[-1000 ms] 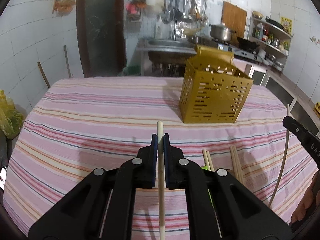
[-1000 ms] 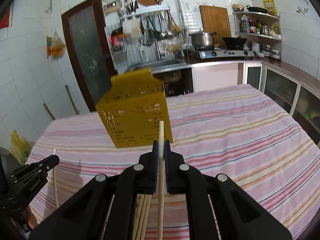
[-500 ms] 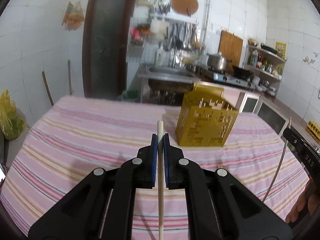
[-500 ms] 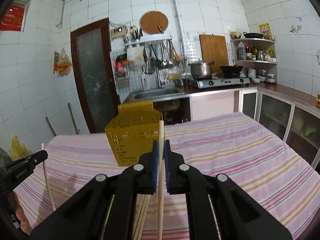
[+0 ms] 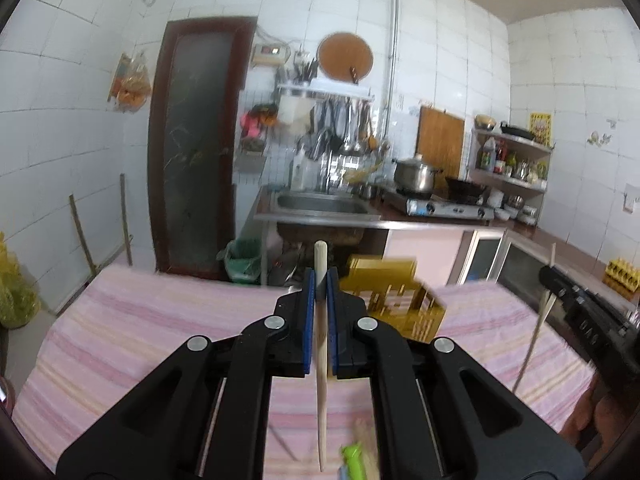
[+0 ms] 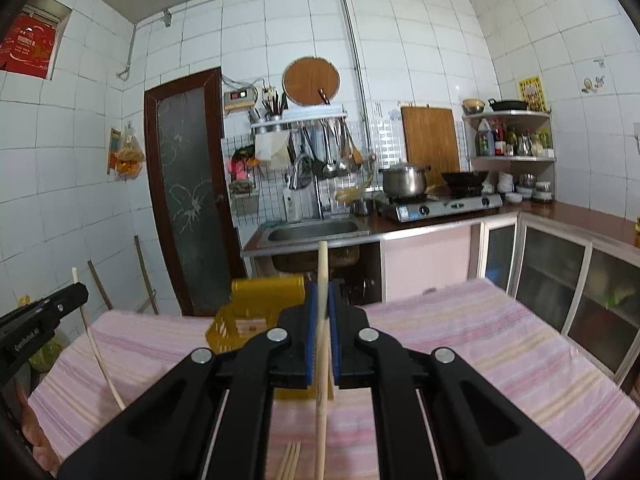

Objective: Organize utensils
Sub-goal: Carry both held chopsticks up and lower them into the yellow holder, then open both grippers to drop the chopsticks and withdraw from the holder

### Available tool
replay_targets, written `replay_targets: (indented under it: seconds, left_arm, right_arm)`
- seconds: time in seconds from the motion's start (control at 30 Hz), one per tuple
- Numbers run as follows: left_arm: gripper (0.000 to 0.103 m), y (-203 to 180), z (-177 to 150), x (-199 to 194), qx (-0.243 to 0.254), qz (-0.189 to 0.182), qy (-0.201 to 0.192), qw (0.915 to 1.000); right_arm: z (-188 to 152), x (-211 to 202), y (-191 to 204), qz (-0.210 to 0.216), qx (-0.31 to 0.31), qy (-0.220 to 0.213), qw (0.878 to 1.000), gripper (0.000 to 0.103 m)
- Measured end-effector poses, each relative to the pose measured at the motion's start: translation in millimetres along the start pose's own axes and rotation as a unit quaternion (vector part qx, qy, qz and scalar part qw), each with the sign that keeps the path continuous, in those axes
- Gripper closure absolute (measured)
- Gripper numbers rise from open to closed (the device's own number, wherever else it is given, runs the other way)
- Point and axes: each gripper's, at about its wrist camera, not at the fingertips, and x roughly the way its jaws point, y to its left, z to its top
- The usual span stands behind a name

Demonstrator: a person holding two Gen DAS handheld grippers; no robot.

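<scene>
Kitchen table: both grippers clamp one chopstick each, near yellow holder.
Risk: left gripper and right gripper pinch thin sticks; left chopstick or right chopstick may pivot and miss.

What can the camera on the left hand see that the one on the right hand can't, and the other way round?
Only the left wrist view shows a green object lying on the cloth near the bottom edge, and the right tongs from the side.

Only the right wrist view shows a red box high on the wall, and the left tongs from the side.

Both show the yellow basket on the striped tablecloth, each pair of tongs shut on a chopstick, plus the sink and the pot behind.
</scene>
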Motion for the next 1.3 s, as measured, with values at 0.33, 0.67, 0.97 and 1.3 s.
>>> replay_targets:
  seconds: [0.33,0.67,0.97,1.3]
  left_arm:
    - [0.099,-45,95,71,0.005,-0.007,-0.067,0.9977]
    - [0.099,-46,69,179,-0.005,-0.001,-0.03,0.9995]
    - [0.071,-26,31,208,-0.004,0.026,0.036,0.999]
    - [0.005,0,50,114,-0.004,0.038,0.012,0.9992]
  right_arm:
    - [78,54,24,-0.006,-0.021,-0.074,0.997,0.097]
    - [75,135,30,0.005,-0.023,-0.081,0.996,0.097]
    - [22,165,13,0.006,-0.028,0.002,1.0,0.096]
    - [41,84,-16,-0.046,-0.031,0.031,0.998,0.027]
